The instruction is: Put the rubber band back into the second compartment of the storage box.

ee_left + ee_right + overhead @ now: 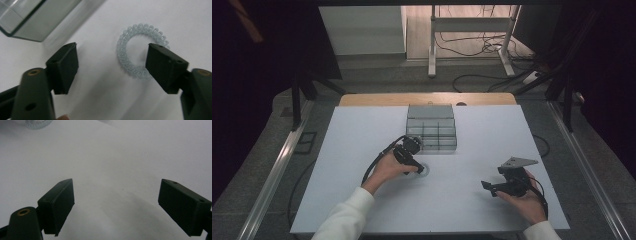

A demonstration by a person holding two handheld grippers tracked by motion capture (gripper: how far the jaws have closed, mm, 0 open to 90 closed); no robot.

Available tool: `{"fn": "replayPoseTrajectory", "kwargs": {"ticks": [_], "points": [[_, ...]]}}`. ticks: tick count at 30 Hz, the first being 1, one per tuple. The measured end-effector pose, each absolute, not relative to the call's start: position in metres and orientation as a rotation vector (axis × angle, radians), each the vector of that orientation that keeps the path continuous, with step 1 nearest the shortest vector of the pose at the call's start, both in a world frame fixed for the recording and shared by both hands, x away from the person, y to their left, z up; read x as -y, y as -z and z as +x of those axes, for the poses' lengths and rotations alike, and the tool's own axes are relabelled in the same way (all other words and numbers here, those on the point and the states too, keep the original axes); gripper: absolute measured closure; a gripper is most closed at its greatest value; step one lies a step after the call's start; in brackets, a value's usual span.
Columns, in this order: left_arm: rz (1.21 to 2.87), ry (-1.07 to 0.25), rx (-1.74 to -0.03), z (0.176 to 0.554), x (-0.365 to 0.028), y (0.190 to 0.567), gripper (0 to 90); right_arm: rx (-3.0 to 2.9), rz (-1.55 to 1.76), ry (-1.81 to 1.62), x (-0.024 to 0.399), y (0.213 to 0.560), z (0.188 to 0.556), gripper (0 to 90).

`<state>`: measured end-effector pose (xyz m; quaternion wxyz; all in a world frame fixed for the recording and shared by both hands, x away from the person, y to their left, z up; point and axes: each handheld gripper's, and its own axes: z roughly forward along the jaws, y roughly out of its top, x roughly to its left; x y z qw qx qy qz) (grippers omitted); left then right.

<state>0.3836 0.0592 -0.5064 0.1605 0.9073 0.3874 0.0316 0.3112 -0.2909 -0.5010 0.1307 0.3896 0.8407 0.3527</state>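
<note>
1. Our left hand [387, 167] reaches in from the bottom of the high view in a white sleeve [343, 215], holding the left gripper [416, 167] just in front of the clear box [432, 127].
2. Its jaws stand wide apart, pointed down at the table.
3. Our right hand [526, 200] holds the right gripper [488, 187] well to the right of that box, jaws spread wide, gripping nothing.
</note>
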Motion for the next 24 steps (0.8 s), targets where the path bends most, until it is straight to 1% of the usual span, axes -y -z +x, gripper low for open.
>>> {"fn": "replayPoseTrajectory", "kwargs": {"ticks": [2, 6, 9, 11, 12, 13, 15, 18, 20, 24], "points": [[2.597, -0.089, -1.102, 0.3838, -0.0586, 0.5074, 33.6, -2.442, 1.132, -1.023, 0.2908, 0.5011, 0.3112, 14.0], [2.6, -0.106, -1.077, 0.3815, -0.0556, 0.5067, 46.4, -2.442, 1.131, -1.02, 0.2909, 0.5007, 0.311, 14.0], [2.6, -0.089, -1.07, 0.3812, -0.0552, 0.5061, 52.8, -2.438, 1.131, -1.021, 0.2911, 0.5003, 0.3108, 14.1], [2.6, -0.084, -1.072, 0.3815, -0.0557, 0.5057, 58.6, -2.439, 1.132, -1.02, 0.291, 0.5005, 0.3109, 14.1], [2.598, -0.081, -1.077, 0.3819, -0.0564, 0.5055, 58.6, -2.439, 1.132, -1.02, 0.291, 0.5005, 0.3109, 14.1], [2.589, -0.074, -1.09, 0.3827, -0.0578, 0.5054, 63.1, -2.439, 1.131, -1.019, 0.291, 0.5006, 0.3109, 14.1], [2.58, -0.07, -1.105, 0.3834, -0.0587, 0.5054, 67.5, -2.44, 1.13, -1.019, 0.2909, 0.5006, 0.311, 14.1], [2.582, -0.063, -1.098, 0.3829, -0.0583, 0.5052, 76.4, -2.439, 1.131, -1.018, 0.291, 0.5005, 0.3109, 14.1], [2.582, -0.055, -1.096, 0.3828, -0.0579, 0.5051, 79.7, -2.438, 1.131, -1.018, 0.291, 0.5004, 0.3109, 14.1], [2.574, -0.042, -1.094, 0.3831, -0.0591, 0.5052, 81.7, -2.44, 1.131, -1.012, 0.2907, 0.5007, 0.3108, 14.1]]}}
